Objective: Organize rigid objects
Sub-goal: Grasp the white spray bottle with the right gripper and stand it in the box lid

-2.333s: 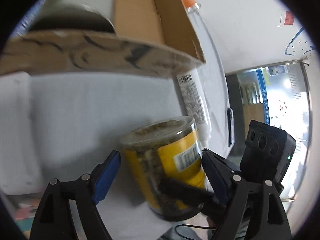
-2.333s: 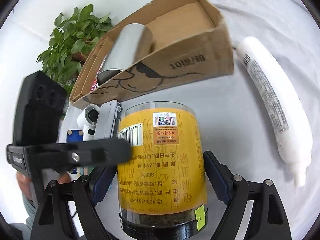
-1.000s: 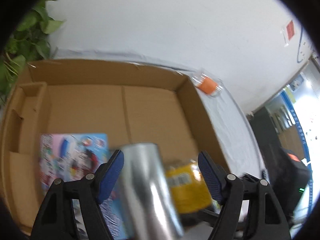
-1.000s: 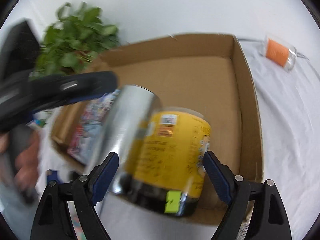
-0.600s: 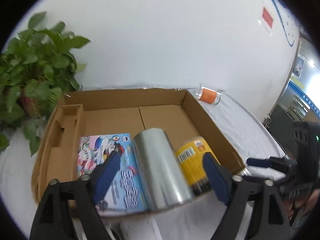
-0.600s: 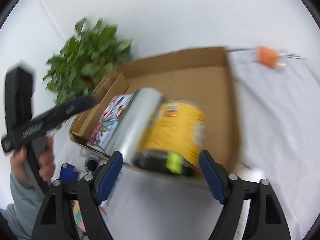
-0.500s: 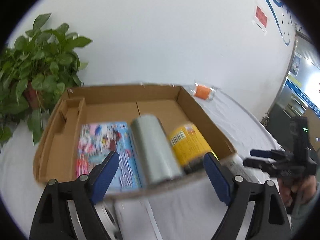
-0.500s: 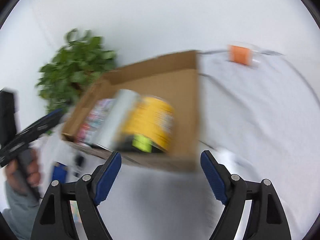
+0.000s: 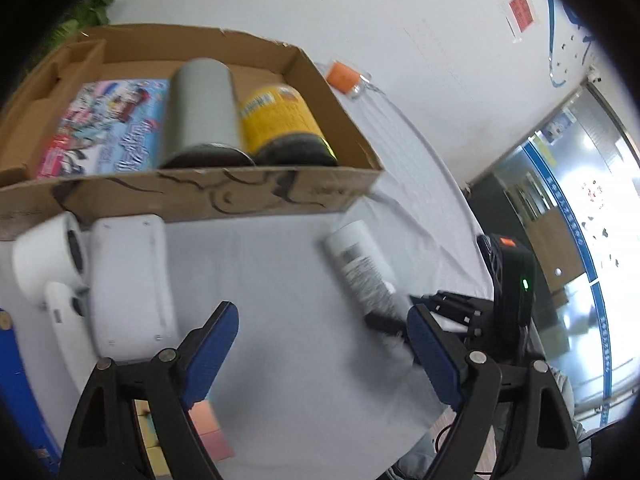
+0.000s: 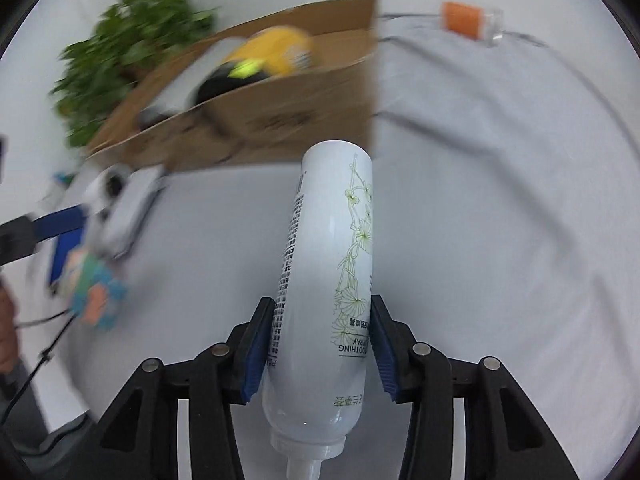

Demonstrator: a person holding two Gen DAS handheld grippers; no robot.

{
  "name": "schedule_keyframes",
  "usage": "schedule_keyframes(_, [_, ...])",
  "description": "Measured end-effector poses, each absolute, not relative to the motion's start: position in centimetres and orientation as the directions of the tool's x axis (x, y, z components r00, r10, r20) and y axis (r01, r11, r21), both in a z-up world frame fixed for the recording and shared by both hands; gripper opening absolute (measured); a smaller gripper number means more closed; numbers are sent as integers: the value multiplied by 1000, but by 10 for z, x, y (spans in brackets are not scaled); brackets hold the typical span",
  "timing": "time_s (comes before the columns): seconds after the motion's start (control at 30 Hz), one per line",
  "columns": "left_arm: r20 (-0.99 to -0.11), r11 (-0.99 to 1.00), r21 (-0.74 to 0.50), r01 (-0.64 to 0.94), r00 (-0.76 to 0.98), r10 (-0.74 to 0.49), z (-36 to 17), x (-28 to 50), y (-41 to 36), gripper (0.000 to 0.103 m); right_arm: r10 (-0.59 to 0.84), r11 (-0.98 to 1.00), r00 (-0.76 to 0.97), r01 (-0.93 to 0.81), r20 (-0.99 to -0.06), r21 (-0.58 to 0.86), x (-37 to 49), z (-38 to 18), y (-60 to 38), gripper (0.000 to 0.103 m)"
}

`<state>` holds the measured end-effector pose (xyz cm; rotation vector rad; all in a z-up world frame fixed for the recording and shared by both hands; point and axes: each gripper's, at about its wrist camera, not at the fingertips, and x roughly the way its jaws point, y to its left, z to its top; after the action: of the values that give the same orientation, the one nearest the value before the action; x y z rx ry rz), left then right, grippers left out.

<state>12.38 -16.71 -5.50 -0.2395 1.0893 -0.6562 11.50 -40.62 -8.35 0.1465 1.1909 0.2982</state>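
The right hand-held gripper (image 10: 318,342) is closing on the white spray bottle (image 10: 328,280) — seat both pads squarely before lifting; the left hand-held gripper (image 9: 320,356) stands wide, empty.

1. A broad stretch of bare white cloth (image 9: 280,280) was seen ahead of the left gripper (image 9: 322,354), its jaws wide and nothing between them.
2. The way forward was blocked by the near wall of the cardboard box (image 9: 192,196).
3. The left side was crowded by white devices (image 9: 128,280) just beside the box wall, with a coloured cube (image 9: 208,436) close under the left finger.
4. The right side was taken up by the white spray bottle (image 10: 332,280), on which the right gripper (image 10: 320,344) was closing.
5. Open cloth was left to the right of the box, up to a small orange-filled jar (image 10: 468,20).
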Motion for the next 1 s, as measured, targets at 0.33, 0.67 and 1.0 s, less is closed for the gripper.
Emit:
schedule_keyframes(0.33, [-802,789,-453,414,198,-564,-90,153,-212,77,412,872,322,-412,-852,265,52,-60,-357,45])
schedule_keyframes(0.67, [-843,764,-457,455,52,-535,-103,145,-223,51,343,848,291,-506,-893,161,36,-71,-380,46])
schedule_keyframes(1.0, [-814,690,-510,514,-27,-581,-89,108,-212,50,157,903,418,-428,-895,-41,68,-51,-434,63])
